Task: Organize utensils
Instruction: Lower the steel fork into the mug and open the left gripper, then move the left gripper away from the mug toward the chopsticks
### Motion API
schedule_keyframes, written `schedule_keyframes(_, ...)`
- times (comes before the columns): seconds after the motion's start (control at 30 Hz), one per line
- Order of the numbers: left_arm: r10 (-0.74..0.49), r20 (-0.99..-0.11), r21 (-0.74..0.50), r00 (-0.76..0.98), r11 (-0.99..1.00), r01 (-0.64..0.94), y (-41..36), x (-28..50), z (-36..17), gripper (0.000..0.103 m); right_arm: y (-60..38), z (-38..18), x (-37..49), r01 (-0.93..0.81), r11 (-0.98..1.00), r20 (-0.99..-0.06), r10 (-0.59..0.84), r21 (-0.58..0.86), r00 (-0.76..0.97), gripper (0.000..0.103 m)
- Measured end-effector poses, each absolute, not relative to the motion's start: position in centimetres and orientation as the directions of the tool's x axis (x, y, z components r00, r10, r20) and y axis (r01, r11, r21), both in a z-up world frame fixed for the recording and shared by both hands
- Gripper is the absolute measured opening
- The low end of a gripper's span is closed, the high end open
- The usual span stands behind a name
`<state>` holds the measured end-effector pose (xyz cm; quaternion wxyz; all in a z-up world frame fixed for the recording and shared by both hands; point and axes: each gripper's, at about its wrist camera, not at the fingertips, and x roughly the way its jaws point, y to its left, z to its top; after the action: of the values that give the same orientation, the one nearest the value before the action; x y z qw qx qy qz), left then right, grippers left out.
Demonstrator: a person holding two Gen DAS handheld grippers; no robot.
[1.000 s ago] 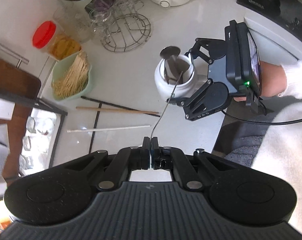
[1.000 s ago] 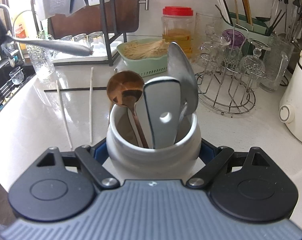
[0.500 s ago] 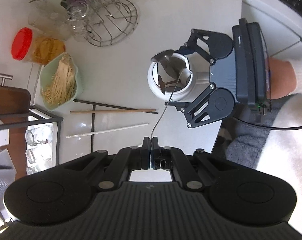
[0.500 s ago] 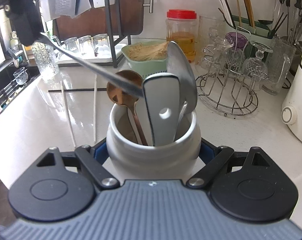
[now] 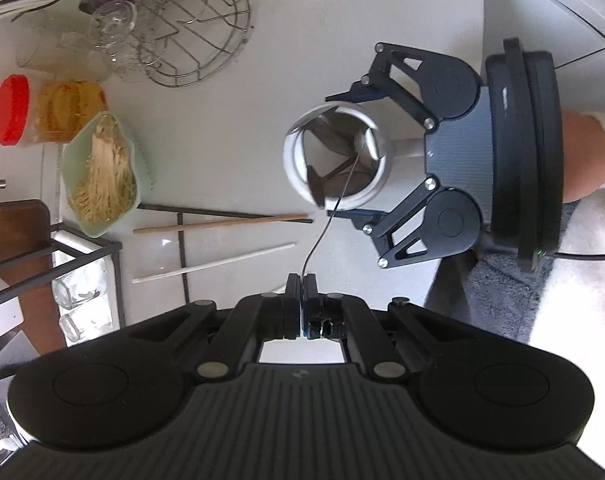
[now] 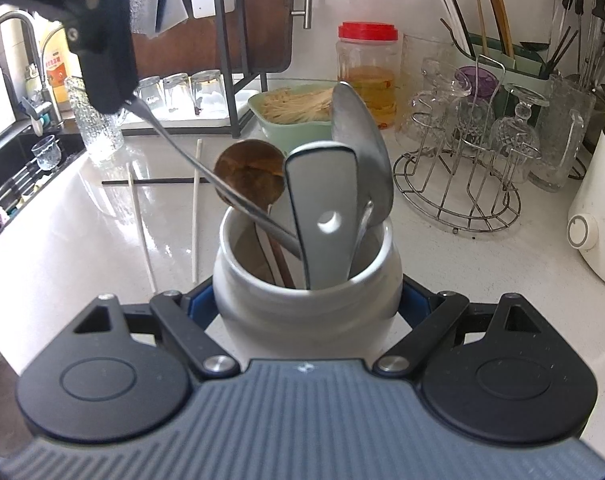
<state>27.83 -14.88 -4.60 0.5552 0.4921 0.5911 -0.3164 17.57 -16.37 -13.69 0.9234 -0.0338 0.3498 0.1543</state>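
On the white counter (image 6: 482,264) near its front edge, my right gripper (image 6: 308,300) clasps the white ceramic jar (image 6: 306,304) by its sides, blue pads against the belly, jar upright. My left gripper (image 5: 301,280) is clenched tight on the handle end of a thin metal spoon (image 6: 206,172). From the right camera its long axis slants down from upper left to lower right, the working end already inside the jar mouth, handle end up at my left fingers. Beside it in the jar stand a wooden spoon (image 6: 248,170), a grey spatula (image 6: 326,216) and a large steel spoon (image 6: 360,140), heads up. Loose chopsticks (image 5: 222,222) lie on the counter beyond the jar.
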Motion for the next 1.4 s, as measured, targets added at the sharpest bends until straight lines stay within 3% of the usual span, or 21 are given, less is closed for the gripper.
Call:
schedule_keyframes(0.53, 0.234, -0.967, 0.173, 0.103, 0.303, 0.937, -17.0, 28.9, -5.0, 0.003, -16.2, -13.7, 17.2, -0.312, 0.949, -0.648, 0.262, 0.040, 0.715, 0.091)
schedule_keyframes(0.63, 0.207, -0.973, 0.167, 0.101, 0.333, 0.928, -17.0, 29.3, -4.5, 0.022, -16.2, -13.7, 17.2, -0.309, 0.950, -0.650, 0.260, 0.040, 0.714, 0.091)
schedule_keyframes(0.67, 0.192, -0.975, 0.172, 0.111, 0.338, 0.925, -17.0, 29.4, -4.3, 0.034, -16.2, -13.7, 17.3, -0.310, 0.950, -0.650, 0.260, 0.040, 0.714, 0.091)
schedule_keyframes(0.7, 0.178, -0.977, 0.176, 0.120, 0.342, 0.923, -17.0, 29.4, -4.1, 0.037, -16.2, -13.7, 17.3, -0.312, 0.949, -0.651, 0.262, 0.040, 0.713, 0.091)
schedule_keyframes(1.1, -0.071, -0.967, 0.171, 0.244, 0.526, 0.833, -12.8, 28.2, -1.7, 0.037, -16.4, -13.6, 17.4, -0.320, 0.946, -0.655, 0.270, 0.046, 0.706, 0.091)
schedule_keyframes(1.4, -0.149, -0.920, 0.109, 0.362, 0.791, 0.603, -5.8, 26.3, -3.7, 0.037, -16.5, -13.7, 17.5, -0.345, 0.937, -0.660, 0.287, 0.045, 0.695, 0.091)
